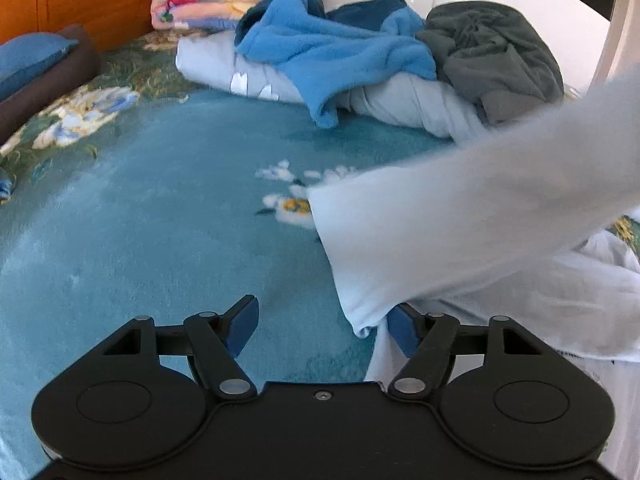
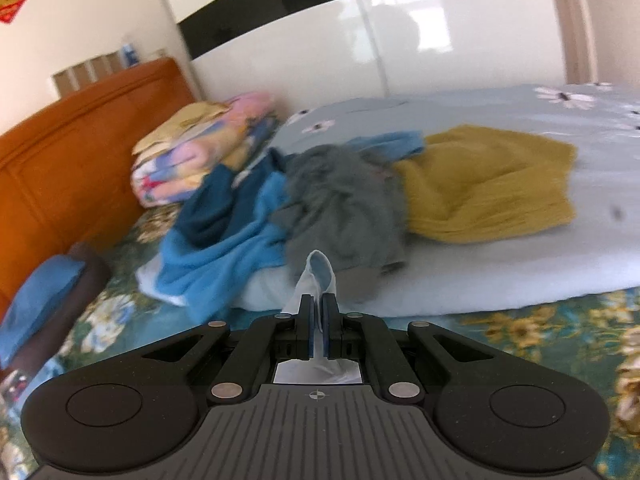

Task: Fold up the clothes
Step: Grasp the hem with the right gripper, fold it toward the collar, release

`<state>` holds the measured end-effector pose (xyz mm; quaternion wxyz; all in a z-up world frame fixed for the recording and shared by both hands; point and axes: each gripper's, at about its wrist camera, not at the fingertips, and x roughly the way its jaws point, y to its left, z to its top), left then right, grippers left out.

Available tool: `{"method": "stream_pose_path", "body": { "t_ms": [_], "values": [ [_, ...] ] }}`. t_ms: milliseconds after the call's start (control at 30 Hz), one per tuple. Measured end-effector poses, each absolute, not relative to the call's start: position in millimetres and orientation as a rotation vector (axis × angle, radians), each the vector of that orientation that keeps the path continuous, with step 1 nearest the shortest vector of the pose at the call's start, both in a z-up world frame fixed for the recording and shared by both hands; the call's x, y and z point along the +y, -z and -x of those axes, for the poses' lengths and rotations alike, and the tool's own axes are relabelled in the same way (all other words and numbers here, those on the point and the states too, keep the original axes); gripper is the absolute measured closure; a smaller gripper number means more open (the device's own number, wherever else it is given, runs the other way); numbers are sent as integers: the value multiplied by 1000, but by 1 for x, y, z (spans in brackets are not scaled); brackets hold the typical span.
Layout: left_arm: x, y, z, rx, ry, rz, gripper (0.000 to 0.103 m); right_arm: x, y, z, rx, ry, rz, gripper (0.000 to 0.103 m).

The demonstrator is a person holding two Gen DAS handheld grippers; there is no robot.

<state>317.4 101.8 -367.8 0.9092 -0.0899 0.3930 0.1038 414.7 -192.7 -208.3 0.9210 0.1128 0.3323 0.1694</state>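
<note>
Clamped tight, my right claw (image 2: 319, 322) pinched a fold of the pale blue garment (image 1: 460, 216), which stretched limp and wrinkled over the teal floral bedspread (image 1: 160, 208). Left claw (image 1: 322, 330) stood apart, angled downward, the garment's edge draped over one finger.

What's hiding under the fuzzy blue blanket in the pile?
Under the bright blue fleece lies a pale blue garment with white shapes printed on it. It reaches out both sides; its middle is covered, so anything else beneath stays hidden.
</note>
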Motion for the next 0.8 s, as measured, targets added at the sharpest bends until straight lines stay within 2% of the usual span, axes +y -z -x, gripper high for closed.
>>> {"method": "stream_pose_path", "body": {
  "t_ms": [100, 433, 733, 800],
  "values": [
    [104, 364, -318, 782, -233, 204, 34, -216, 222, -409, 713, -270, -241, 100],
    [110, 372, -313, 805, -259, 236, 30, -254, 327, -388, 974, -95, -249, 100],
    [112, 379, -313, 820, -246, 219, 27, -258, 356, -379, 1036, -76, -243, 100],
    [114, 378, -311, 823, -224, 220, 27, -259, 355, -379, 1044, -76, -241, 97]
  ]
}}
